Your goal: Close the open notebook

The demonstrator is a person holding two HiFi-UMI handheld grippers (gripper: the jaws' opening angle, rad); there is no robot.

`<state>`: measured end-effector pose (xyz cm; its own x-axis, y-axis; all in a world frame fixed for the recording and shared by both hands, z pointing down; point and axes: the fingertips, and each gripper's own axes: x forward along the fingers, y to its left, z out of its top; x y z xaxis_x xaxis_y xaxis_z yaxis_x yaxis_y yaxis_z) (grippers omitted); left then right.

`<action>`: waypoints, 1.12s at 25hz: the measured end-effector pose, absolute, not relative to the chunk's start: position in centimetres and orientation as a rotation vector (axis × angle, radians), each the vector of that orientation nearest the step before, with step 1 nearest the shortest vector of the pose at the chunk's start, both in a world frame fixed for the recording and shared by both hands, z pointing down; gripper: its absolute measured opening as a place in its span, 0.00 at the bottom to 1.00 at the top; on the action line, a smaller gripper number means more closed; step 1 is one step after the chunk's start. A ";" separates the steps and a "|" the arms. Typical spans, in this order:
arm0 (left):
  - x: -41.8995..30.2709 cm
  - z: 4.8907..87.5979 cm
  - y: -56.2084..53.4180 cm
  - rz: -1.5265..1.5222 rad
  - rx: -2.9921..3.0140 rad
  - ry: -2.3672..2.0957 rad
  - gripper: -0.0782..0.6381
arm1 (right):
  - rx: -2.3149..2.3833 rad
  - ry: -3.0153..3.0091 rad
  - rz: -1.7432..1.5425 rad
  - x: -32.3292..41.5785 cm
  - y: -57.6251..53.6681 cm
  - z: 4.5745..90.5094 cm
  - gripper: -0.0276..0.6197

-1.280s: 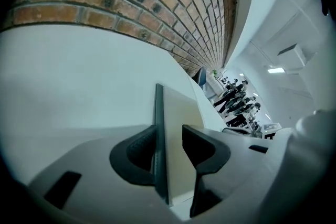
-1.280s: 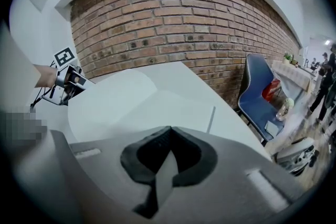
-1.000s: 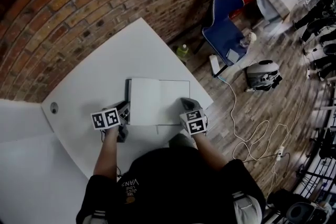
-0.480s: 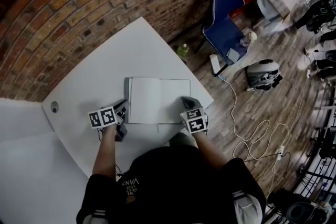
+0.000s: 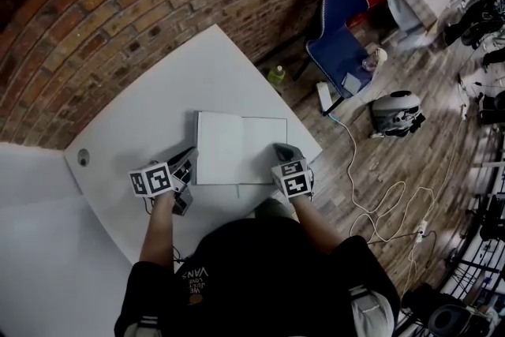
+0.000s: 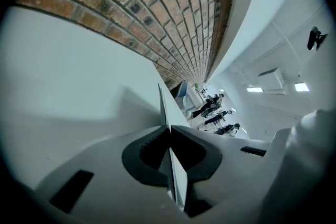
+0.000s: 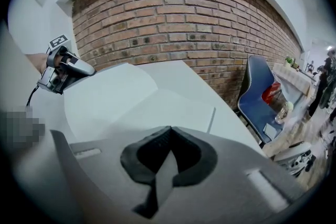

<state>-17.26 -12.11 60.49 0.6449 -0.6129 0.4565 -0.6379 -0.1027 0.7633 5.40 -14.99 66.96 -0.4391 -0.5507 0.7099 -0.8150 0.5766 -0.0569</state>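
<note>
The left gripper (image 6: pixel 168 126) has just closed its jaws, pinching the left leaf of the open notebook (image 5: pixel 237 158) edge-on between them. The right gripper (image 7: pixel 170 131) has its jaws clamped on the notebook's right-hand edge.

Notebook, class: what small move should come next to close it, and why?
Probably swing the left gripper up and over toward the right, folding the left side onto the right page. Its jaws have just closed on the left edge of the notebook, which sits between them, while the right gripper grips the right edge.
</note>
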 end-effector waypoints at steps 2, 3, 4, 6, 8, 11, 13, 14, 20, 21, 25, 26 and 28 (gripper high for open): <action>-16.7 59.5 -12.2 0.011 1.814 -0.992 0.15 | 1.077 -2.153 0.524 5.3 -15.1 67.1 0.04; -16.5 59.1 -12.2 0.010 1.832 -0.987 0.15 | 1.073 -2.151 0.522 5.2 -15.1 67.1 0.04; -16.2 58.8 -12.2 0.011 1.848 -0.983 0.15 | 1.069 -2.149 0.521 5.3 -15.1 67.1 0.04; -15.4 57.8 -12.2 0.007 1.870 -0.970 0.15 | 1.060 -2.146 0.523 5.4 -15.0 66.9 0.04; -14.7 57.0 -12.0 0.005 1.888 -0.953 0.15 | 1.062 -2.148 0.539 5.5 -14.9 66.7 0.04; -13.9 56.3 -11.9 0.004 1.912 -0.941 0.15 | 1.107 -2.180 0.576 5.8 -14.8 65.6 0.04; -13.1 55.7 -11.9 -0.004 1.933 -0.923 0.15 | 1.144 -2.204 0.579 6.2 -14.7 64.7 0.04; -12.6 55.3 -11.9 -0.010 1.944 -0.910 0.15 | 1.160 -2.215 0.576 6.4 -14.7 64.2 0.04; -10.1 54.1 -11.8 0.003 1.994 -0.843 0.15 | 1.274 -2.240 0.602 8.8 -14.2 61.8 0.04; -9.7 53.9 -11.8 0.007 2.002 -0.834 0.15 | 1.289 -2.243 0.602 9.2 -14.1 61.4 0.04; -8.3 53.2 -11.8 0.011 2.032 -0.801 0.15 | 1.361 -2.250 0.598 10.9 -13.9 60.1 0.04; -7.9 53.1 -11.8 0.012 2.038 -0.793 0.15 | 1.377 -2.251 0.597 11.3 -13.8 59.8 0.04; -7.2 52.9 -11.8 0.015 2.048 -0.780 0.15 | 1.402 -2.250 0.599 12.1 -13.6 59.4 0.04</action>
<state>-7.20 -11.77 52.93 0.7994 -0.5208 0.2995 -0.5317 -0.3811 0.7564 12.05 -13.60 59.41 -0.4029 -0.7256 0.5578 -0.9069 0.3984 -0.1368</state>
